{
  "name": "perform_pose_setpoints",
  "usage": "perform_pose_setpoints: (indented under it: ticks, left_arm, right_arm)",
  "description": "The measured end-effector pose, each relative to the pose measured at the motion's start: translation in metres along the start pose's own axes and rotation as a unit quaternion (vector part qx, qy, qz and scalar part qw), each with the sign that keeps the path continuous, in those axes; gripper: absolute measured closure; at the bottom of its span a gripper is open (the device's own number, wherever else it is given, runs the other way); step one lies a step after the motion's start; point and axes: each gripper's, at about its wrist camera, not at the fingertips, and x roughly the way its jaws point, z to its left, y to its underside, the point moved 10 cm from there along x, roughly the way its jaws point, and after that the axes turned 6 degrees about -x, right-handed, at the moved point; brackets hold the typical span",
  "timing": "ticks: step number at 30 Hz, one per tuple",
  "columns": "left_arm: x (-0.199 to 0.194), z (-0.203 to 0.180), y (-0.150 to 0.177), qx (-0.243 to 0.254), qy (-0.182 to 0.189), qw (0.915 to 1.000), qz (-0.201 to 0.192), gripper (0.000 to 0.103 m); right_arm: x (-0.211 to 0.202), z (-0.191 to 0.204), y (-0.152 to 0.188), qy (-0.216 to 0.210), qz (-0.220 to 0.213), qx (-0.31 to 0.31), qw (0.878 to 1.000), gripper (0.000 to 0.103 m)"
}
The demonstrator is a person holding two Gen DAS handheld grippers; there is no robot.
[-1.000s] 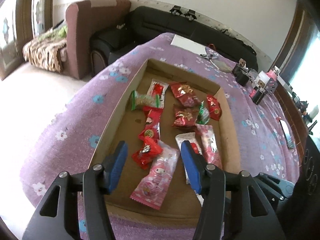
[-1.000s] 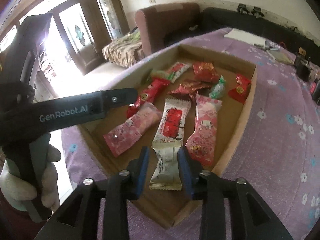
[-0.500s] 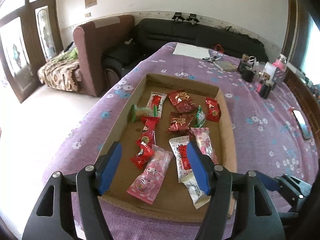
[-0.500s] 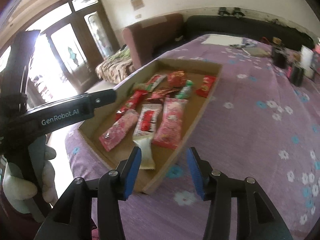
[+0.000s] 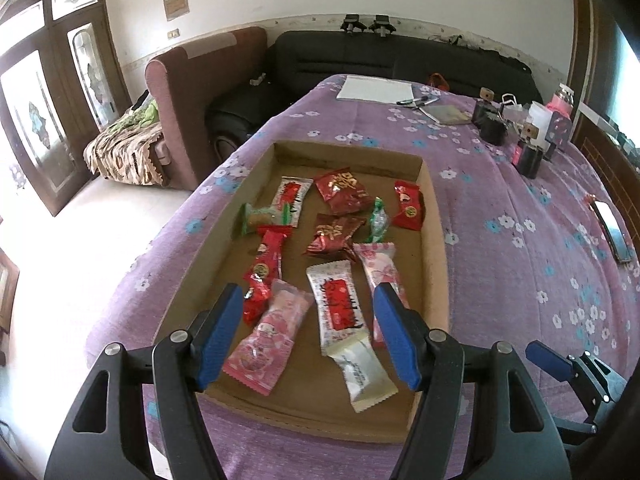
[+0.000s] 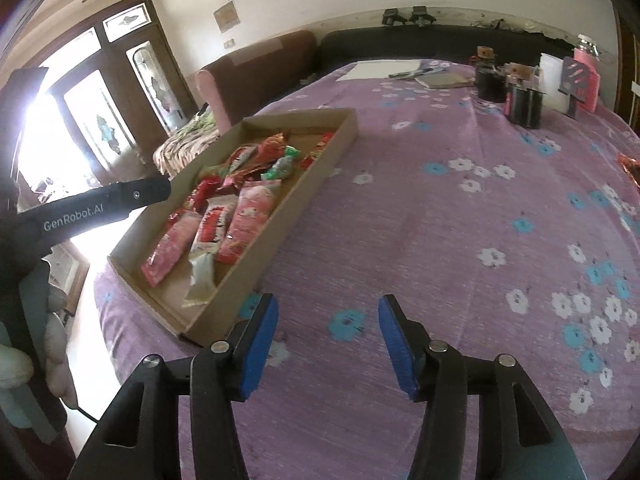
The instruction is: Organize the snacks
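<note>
A shallow cardboard tray (image 5: 434, 248) on the purple flowered cloth holds several wrapped snacks: red packets, pink packets (image 5: 266, 334), a white and red bar (image 5: 340, 304), green candies. My left gripper (image 5: 308, 316) is open and empty, above the tray's near end. My right gripper (image 6: 326, 330) is open and empty over bare cloth, right of the tray (image 6: 320, 164). A red wrapper (image 6: 630, 164) lies at the right edge of the right wrist view.
Black jars (image 5: 494, 128), a pink bottle (image 5: 560, 108), paper and pens (image 5: 374, 90) stand at the table's far end. A phone (image 5: 612, 230) lies at the right. Sofas stand beyond; the table edge drops off left of the tray.
Both grippers have pulled back and risen from the tray. The right gripper let go of the white bar, opened, and swung right over the cloth.
</note>
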Motion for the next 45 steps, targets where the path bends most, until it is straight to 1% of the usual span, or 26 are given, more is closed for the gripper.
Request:
perform_pose_setpoints:
  ticks: [8, 17, 27, 34, 38, 45]
  left_arm:
    - [0.000, -0.017, 0.005, 0.015, 0.004, 0.9999, 0.006, 0.036]
    - [0.002, -0.017, 0.011, 0.013, 0.013, 0.9997, 0.016, 0.036]
    - [0.004, -0.010, 0.015, -0.003, 0.028, 0.9993, 0.023, 0.036]
    - [0.009, 0.004, 0.018, -0.031, 0.040, 0.9983, 0.030, 0.036]
    - [0.011, 0.009, 0.020, -0.039, 0.043, 0.9977, 0.034, 0.036]
    - [0.016, 0.012, 0.024, -0.046, 0.046, 0.9971, 0.041, 0.036]
  right_arm:
    - [-0.004, -0.005, 0.005, 0.002, -0.002, 0.001, 1.000, 0.046]
    - [-0.006, -0.004, 0.007, 0.009, -0.002, -0.001, 1.000, 0.045]
    - [-0.006, 0.000, 0.010, 0.013, 0.001, 0.000, 1.000, 0.045]
    - [-0.004, 0.010, 0.011, 0.022, 0.004, -0.015, 1.000, 0.044]
    - [-0.002, 0.013, 0.012, 0.023, 0.006, -0.016, 1.000, 0.041]
    - [0.000, 0.018, 0.012, 0.026, 0.007, -0.024, 0.999, 0.041]
